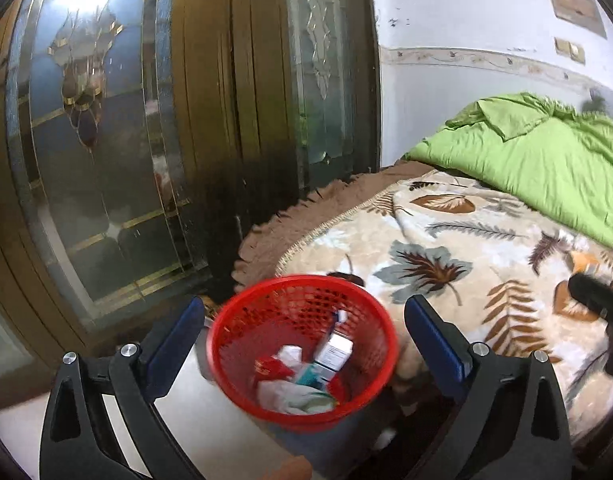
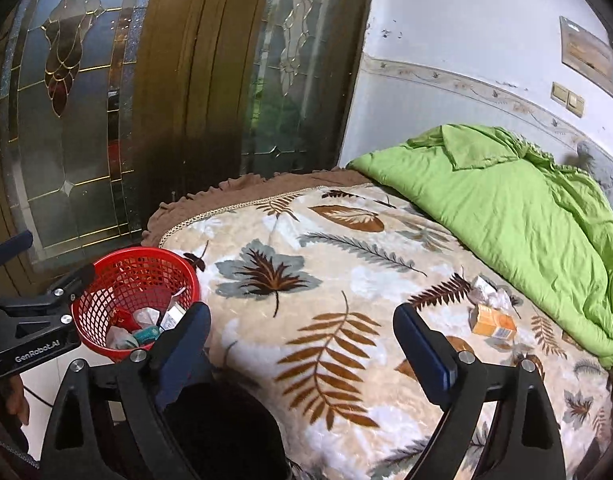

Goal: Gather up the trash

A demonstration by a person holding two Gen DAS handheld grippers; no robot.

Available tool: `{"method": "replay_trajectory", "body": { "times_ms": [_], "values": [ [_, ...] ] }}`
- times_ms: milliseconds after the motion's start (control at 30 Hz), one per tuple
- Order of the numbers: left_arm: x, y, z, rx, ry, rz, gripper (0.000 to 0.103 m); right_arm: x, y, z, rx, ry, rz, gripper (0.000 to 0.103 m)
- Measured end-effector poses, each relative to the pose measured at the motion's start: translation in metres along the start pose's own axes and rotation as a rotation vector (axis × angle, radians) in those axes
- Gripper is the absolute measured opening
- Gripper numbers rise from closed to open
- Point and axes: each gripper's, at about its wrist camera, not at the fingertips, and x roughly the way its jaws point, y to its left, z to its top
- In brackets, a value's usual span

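A red mesh basket (image 1: 302, 354) stands on the floor beside the bed and holds small boxes and crumpled paper (image 1: 302, 376). My left gripper (image 1: 304, 334) is open above it, empty. The basket also shows in the right wrist view (image 2: 136, 300), with the left gripper (image 2: 46, 300) over its left rim. My right gripper (image 2: 302, 344) is open and empty above the leaf-patterned blanket (image 2: 306, 280). An orange box (image 2: 492, 322) and crumpled white wrappers (image 2: 488, 292) lie on the blanket to its right, near the green duvet.
A green duvet (image 2: 506, 192) is heaped on the far right of the bed. A wooden door with stained glass (image 2: 86, 120) stands behind the basket. A white wall (image 2: 466, 40) runs behind the bed. Pale floor tiles (image 1: 210, 432) lie under the basket.
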Motion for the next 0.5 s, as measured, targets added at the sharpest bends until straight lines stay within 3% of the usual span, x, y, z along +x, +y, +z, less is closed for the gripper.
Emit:
{"method": "replay_trajectory", "body": {
  "times_ms": [167,500],
  "values": [
    [0.015,-0.004,0.000,-0.029,0.107,0.007,0.100,0.002,-0.009,-0.007,0.020,0.017,0.007,0.095],
    [0.020,-0.002,-0.004,-0.049,0.108,0.069,0.100,0.010,-0.013,-0.016,0.030,0.038,0.040,0.095]
  ]
}}
